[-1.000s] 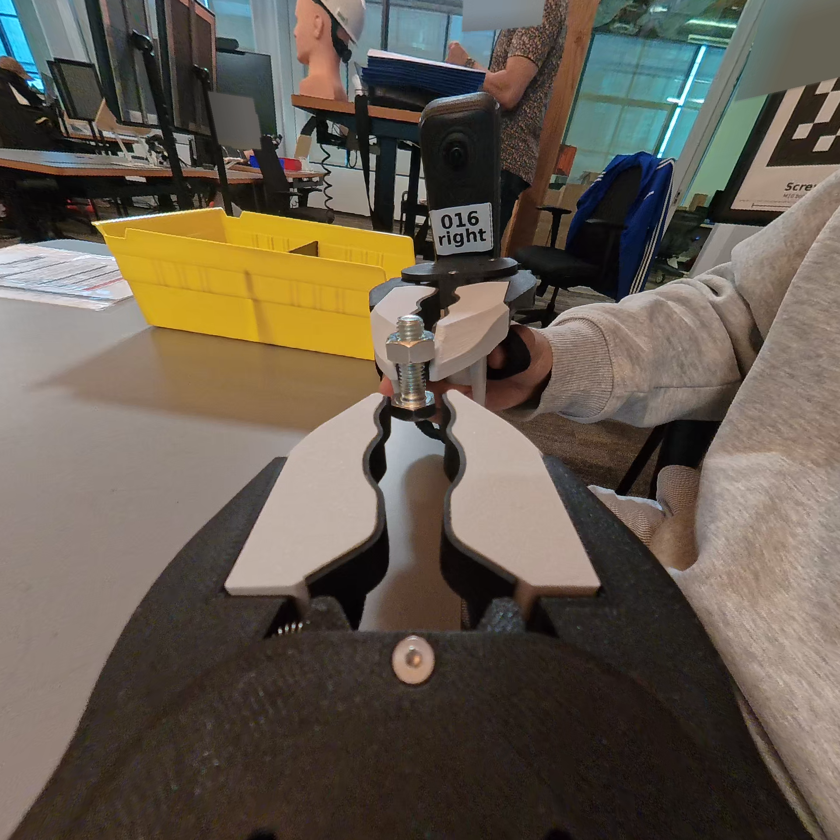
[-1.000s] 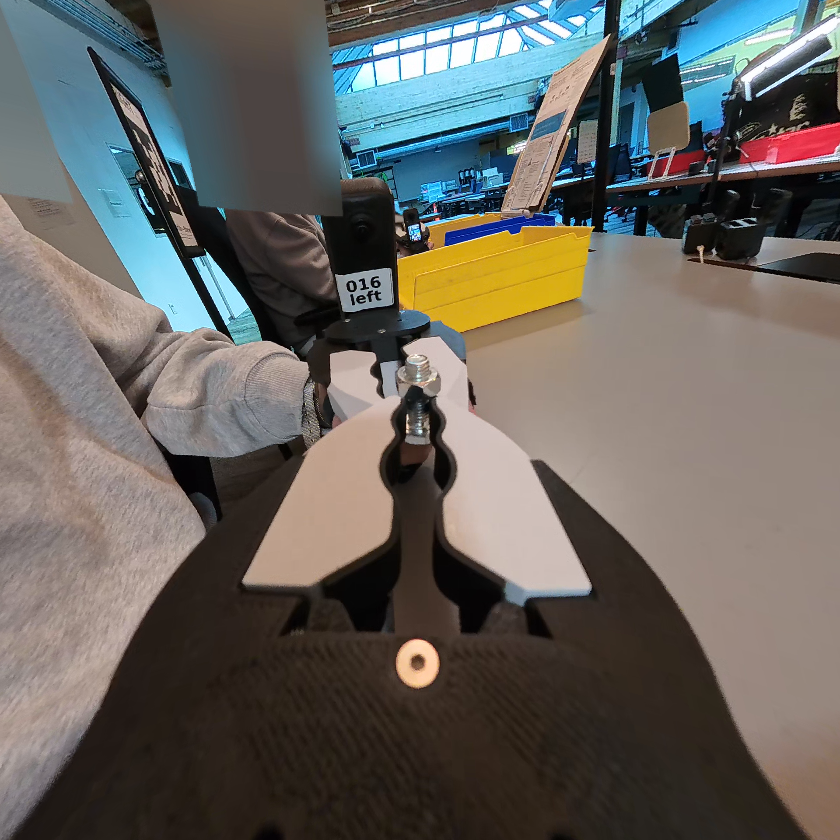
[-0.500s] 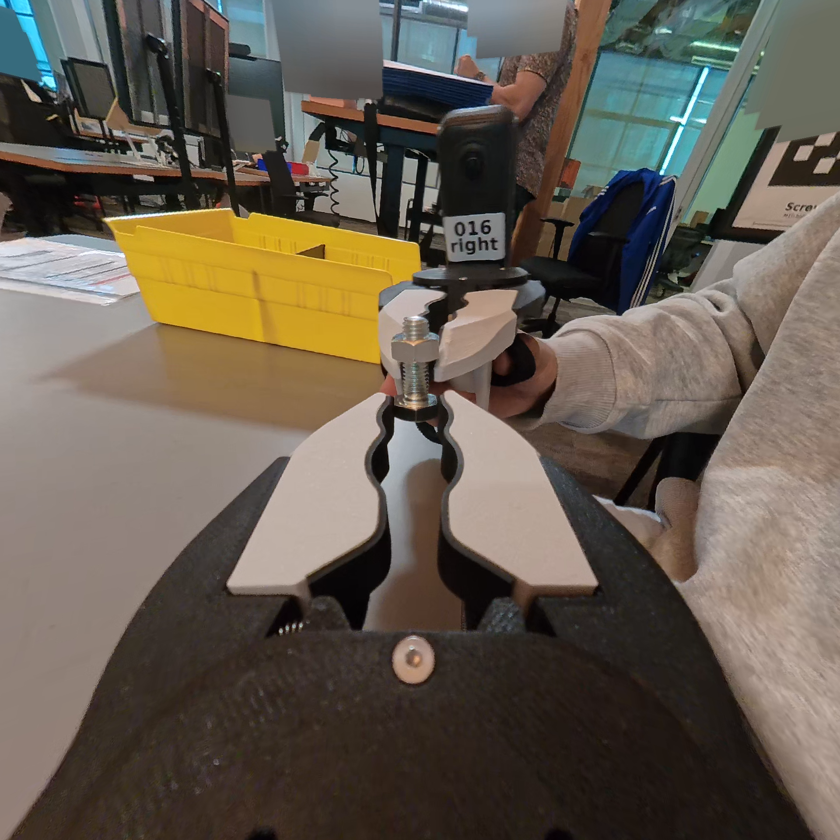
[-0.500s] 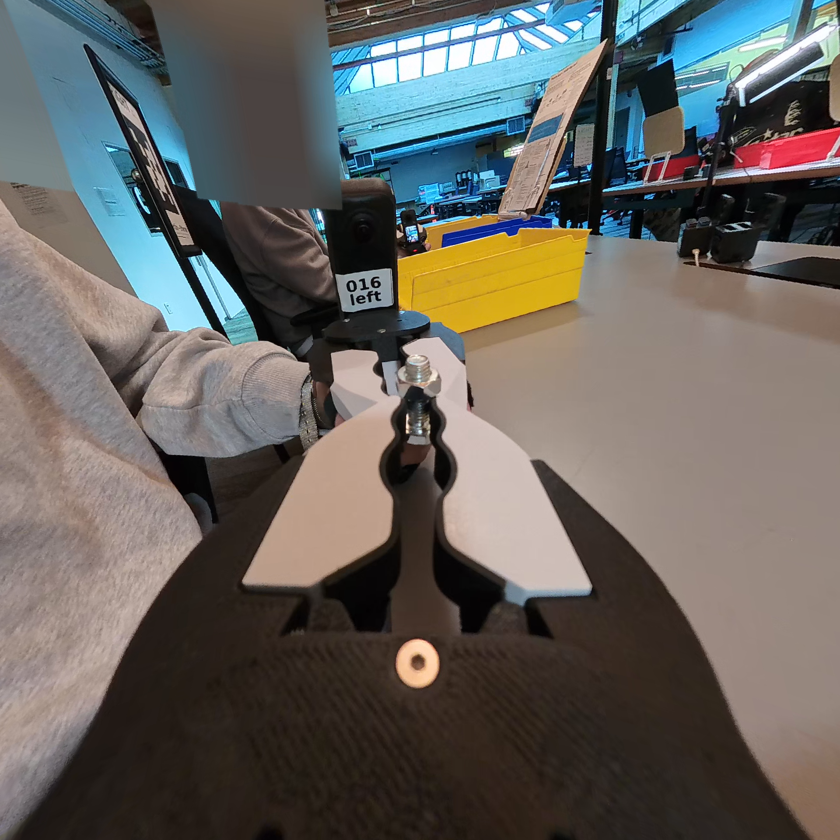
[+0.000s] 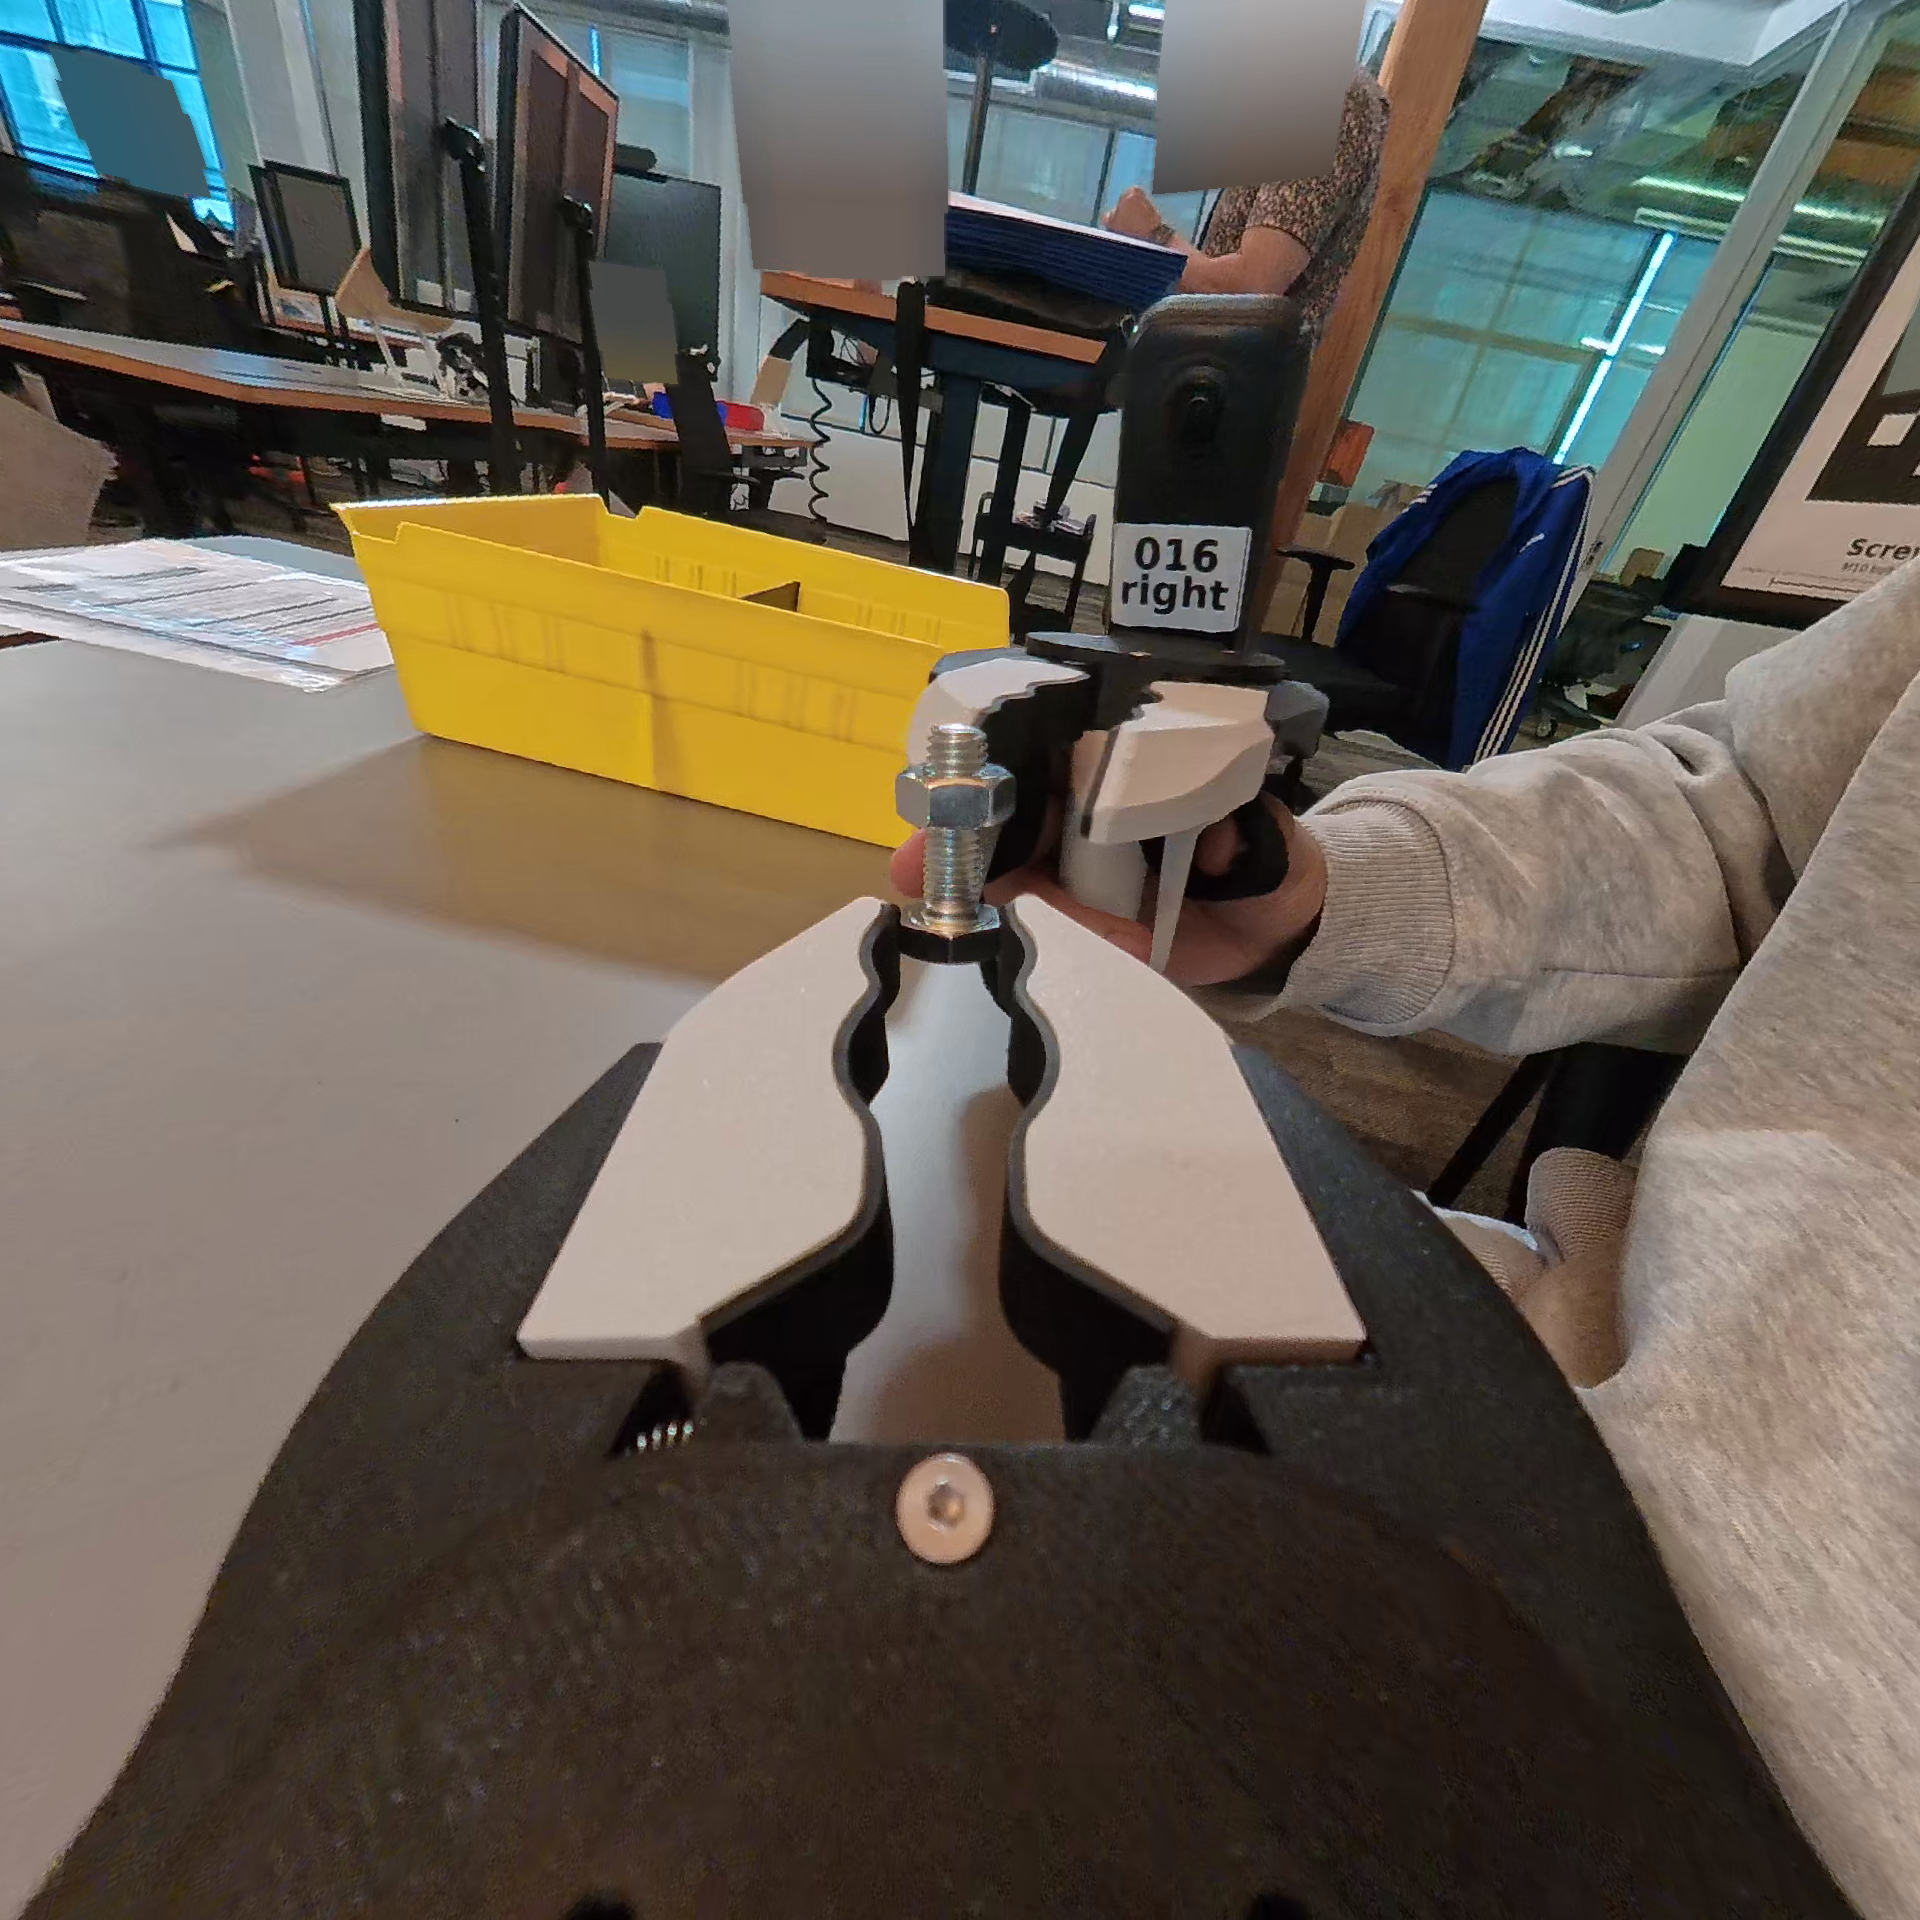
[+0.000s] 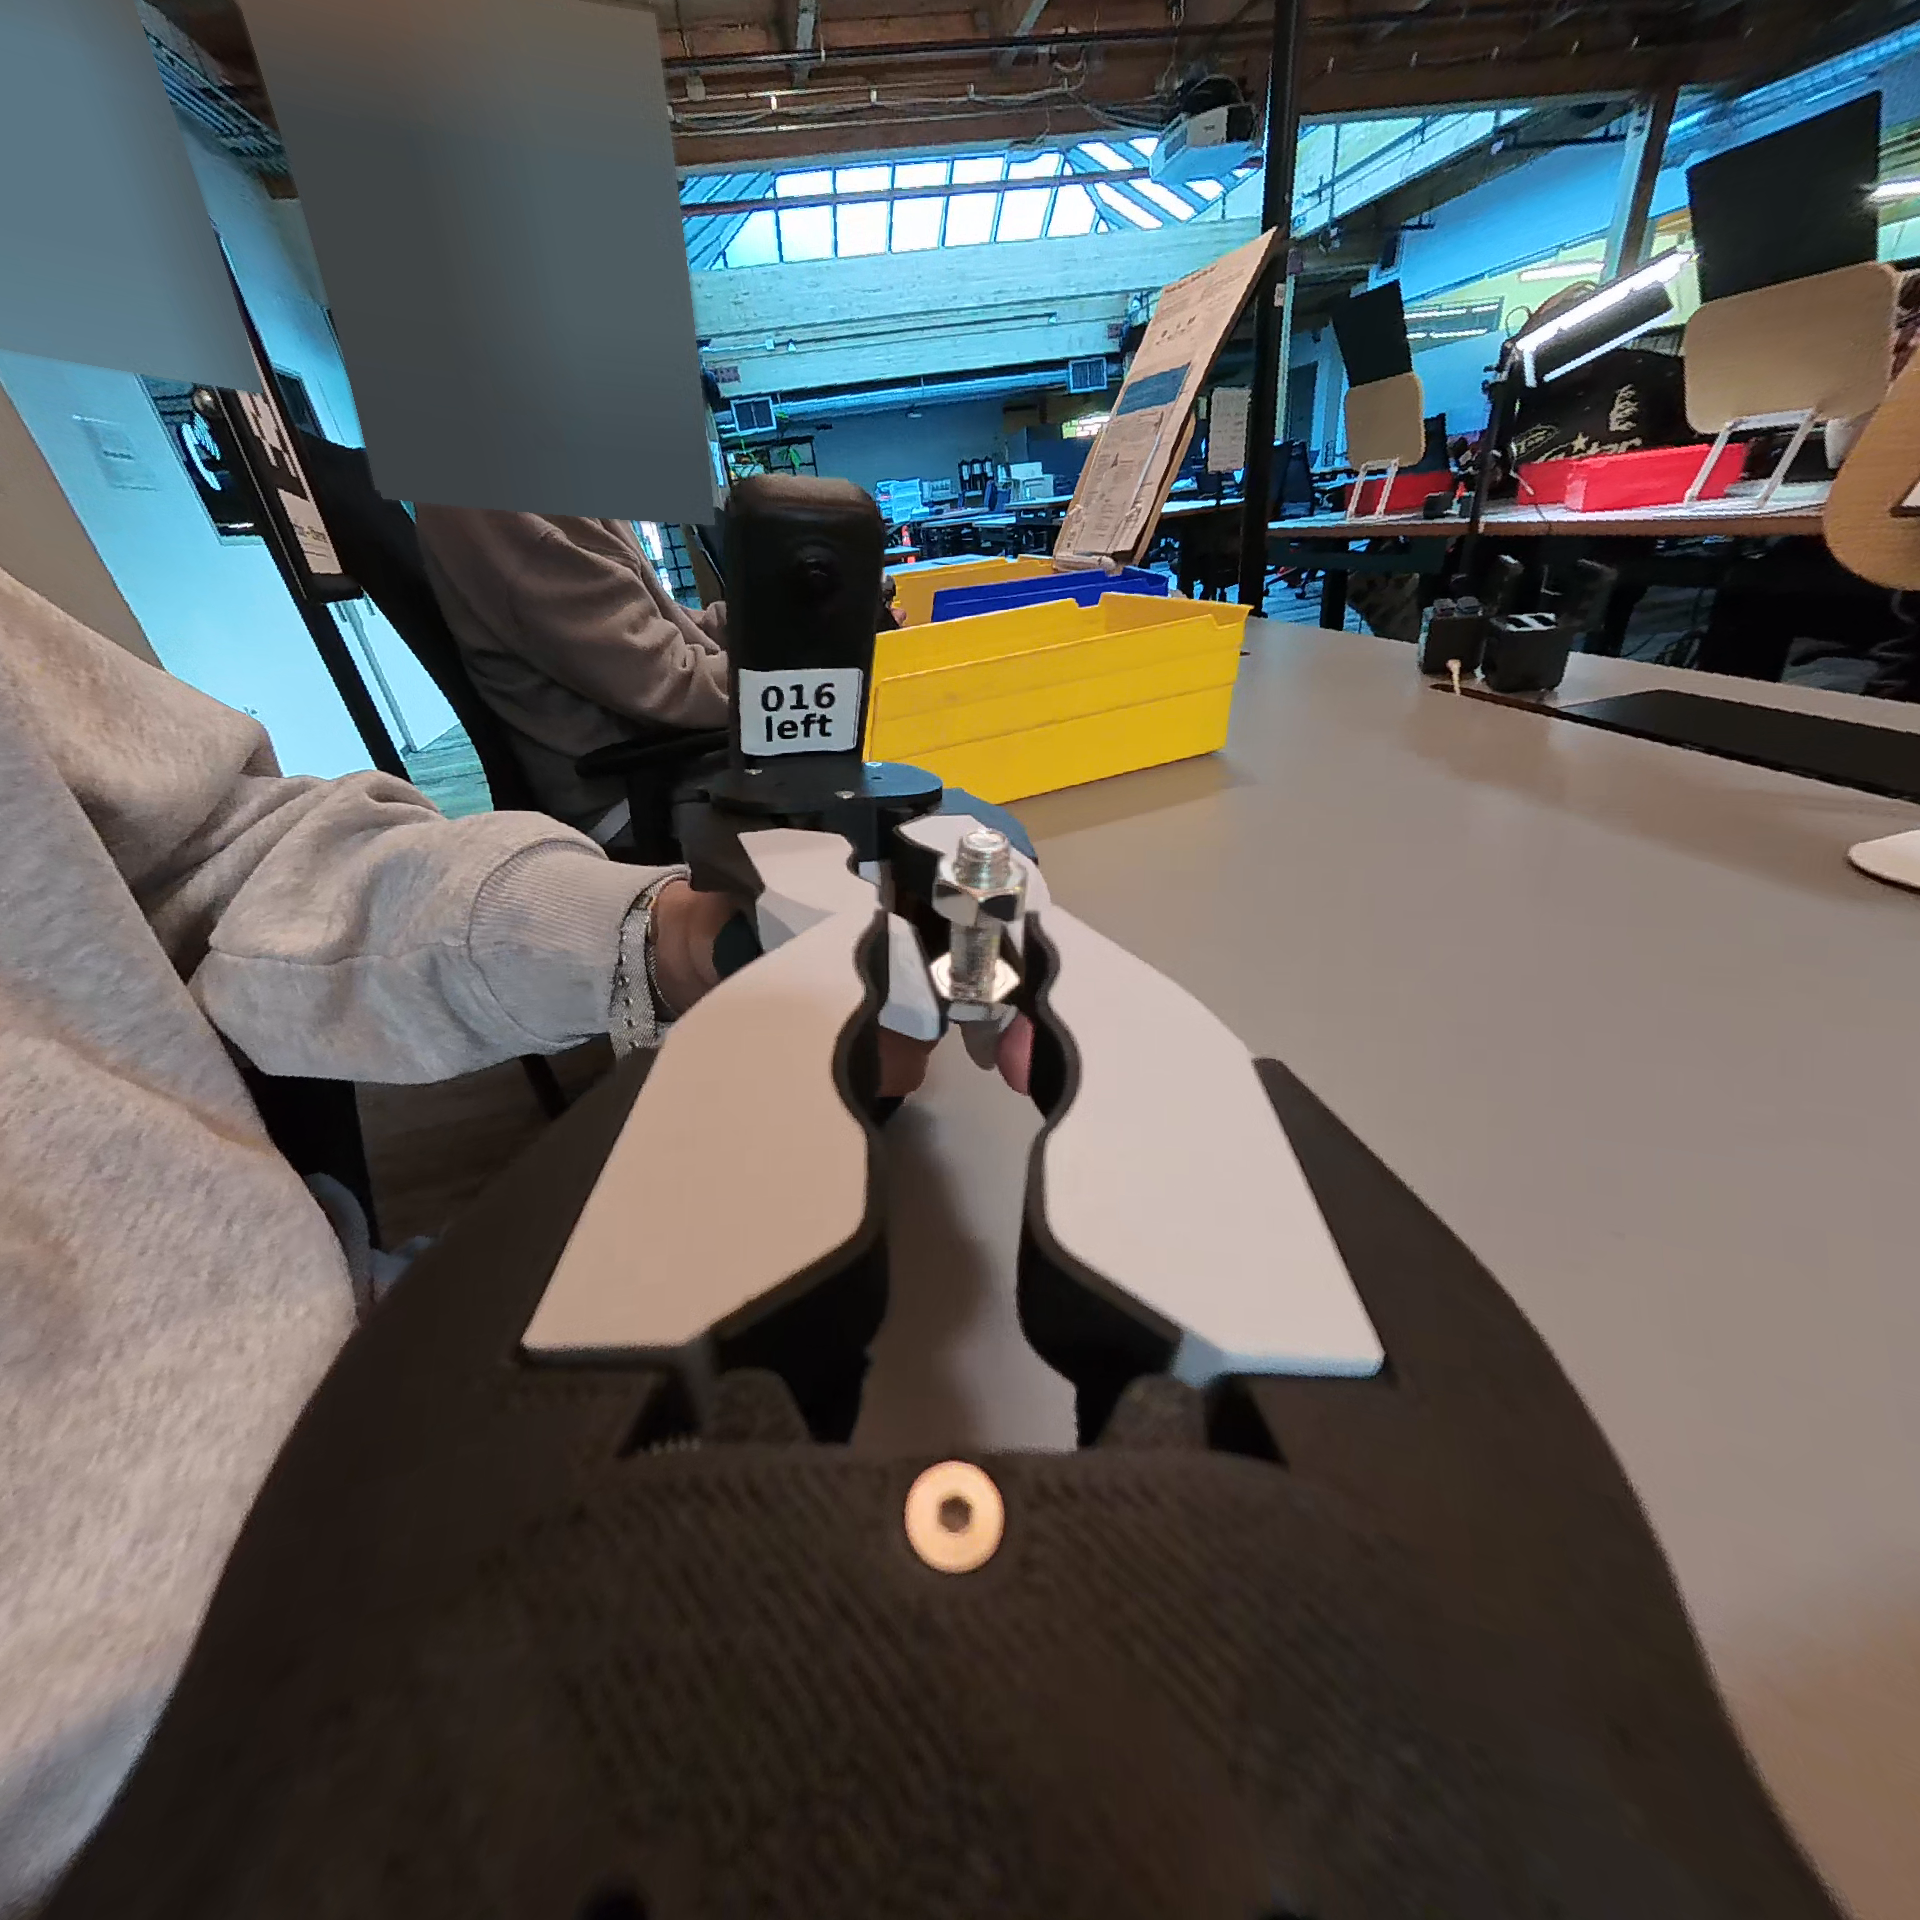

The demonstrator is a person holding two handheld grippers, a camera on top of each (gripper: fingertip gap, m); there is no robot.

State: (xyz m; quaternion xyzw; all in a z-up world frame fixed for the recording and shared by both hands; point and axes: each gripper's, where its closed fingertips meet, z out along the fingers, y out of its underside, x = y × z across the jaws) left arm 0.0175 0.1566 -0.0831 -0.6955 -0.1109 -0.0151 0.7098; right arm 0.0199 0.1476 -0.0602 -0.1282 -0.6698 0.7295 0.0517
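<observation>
A silver bolt (image 5: 951,862) stands upright with a hex nut (image 5: 954,800) threaded near its top. My left gripper (image 5: 948,935) is shut on the bolt's head and holds it above the grey table (image 5: 260,1039). My right gripper (image 6: 961,956) is open, its fingertips (image 6: 1039,956) on either side of the bolt (image 6: 977,940) below the nut (image 6: 980,894). The bolt sits close to its right finger. The right gripper also shows in the left wrist view (image 5: 1091,748), just behind the bolt. The left gripper shows in the right wrist view (image 6: 821,883).
A yellow bin (image 5: 644,665) stands on the table beyond the grippers; it also shows in the right wrist view (image 6: 1049,686), with a blue bin (image 6: 1049,603) behind it. Papers (image 5: 177,608) lie at the far left. Grey-sleeved arms (image 5: 1507,862) hold both grippers. Less than 4 cm separates the two grippers' tips.
My right gripper has opened and let go of the bolt's shaft, and has shifted a little sideways. My left gripper still holds the bolt by its head.
</observation>
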